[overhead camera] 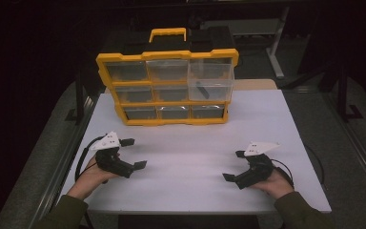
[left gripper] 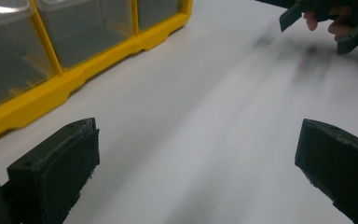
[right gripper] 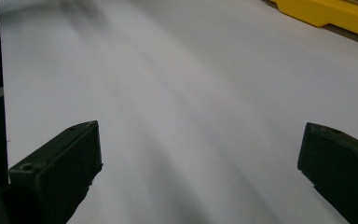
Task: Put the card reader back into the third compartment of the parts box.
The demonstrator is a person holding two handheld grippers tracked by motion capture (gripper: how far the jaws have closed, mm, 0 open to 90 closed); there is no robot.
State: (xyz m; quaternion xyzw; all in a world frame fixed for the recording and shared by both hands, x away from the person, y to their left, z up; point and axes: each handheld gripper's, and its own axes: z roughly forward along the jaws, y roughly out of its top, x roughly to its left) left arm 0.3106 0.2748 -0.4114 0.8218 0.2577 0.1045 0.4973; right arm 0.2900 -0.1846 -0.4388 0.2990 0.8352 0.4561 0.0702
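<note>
Left side first: the left gripper sits low over the white tabletop, held in the person's left hand, jaws spread wide with nothing between them. In its own view the gap between its jaws is just bare tabletop, and the yellow organizer runs along the upper left.

Middle: that organizer stands upright at the far edge of the tabletop, well apart from both grippers. Clear drawers in three rows, handle on top. The upper right drawer sticks out toward the camera and has a small dark part inside.

Right: the right gripper is near the front edge, also released, jaws wide and empty, pointing left toward the middle. Right hand rests on the tabletop.
</note>
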